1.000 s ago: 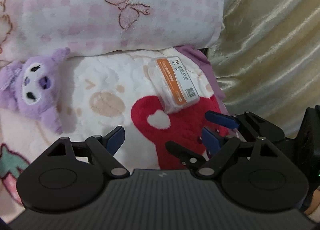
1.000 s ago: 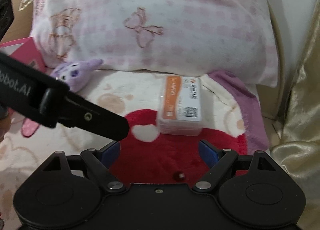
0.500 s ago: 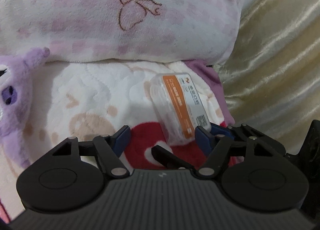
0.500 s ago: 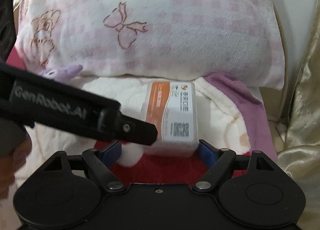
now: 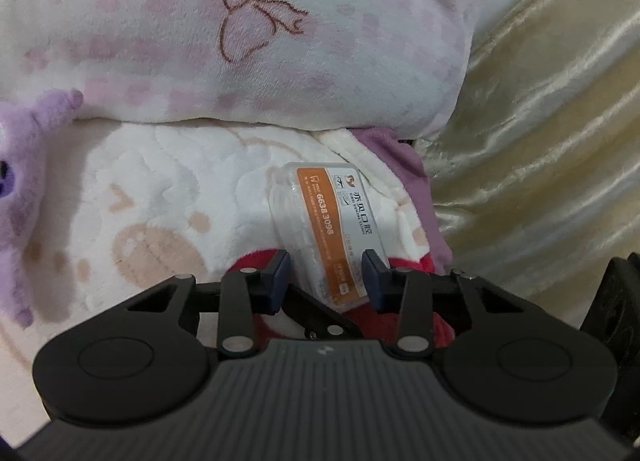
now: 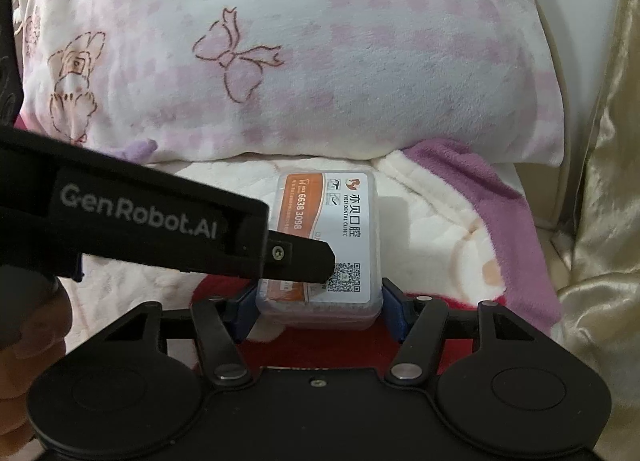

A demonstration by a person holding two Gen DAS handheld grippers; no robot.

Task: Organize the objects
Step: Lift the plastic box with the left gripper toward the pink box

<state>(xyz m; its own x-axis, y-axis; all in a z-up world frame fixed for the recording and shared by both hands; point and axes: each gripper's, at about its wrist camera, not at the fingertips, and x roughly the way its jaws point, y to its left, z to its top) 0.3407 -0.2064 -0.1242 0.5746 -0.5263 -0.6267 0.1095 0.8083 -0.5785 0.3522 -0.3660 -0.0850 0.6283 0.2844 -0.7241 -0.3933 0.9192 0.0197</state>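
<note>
One pillow (image 6: 320, 61), pink-and-white check with bow prints, fills the upper half of both views; soft, not in play. One fleece blanket (image 5: 168, 197) under everything: cream, red patch at bottom centre.

One purple plush toy (image 5: 20, 197), left edge of the left wrist view; limp, light.

One clear plastic box (image 6: 332, 245) with orange-and-white label, centre of both views, lying flat on the blanket just below the pillow. Judged light, rigid, smooth-sided, so likely to slip; best taken across its narrow sides near the close end.

Two grippers. Left gripper (image 5: 326, 281): jaws closing, box's near end between the blue pads, right pad apparently touching, left pad a hair off. Right gripper (image 6: 318, 311): jaws closing, straddling the same end, pads at the box's sides; firm contact unclear.
</note>
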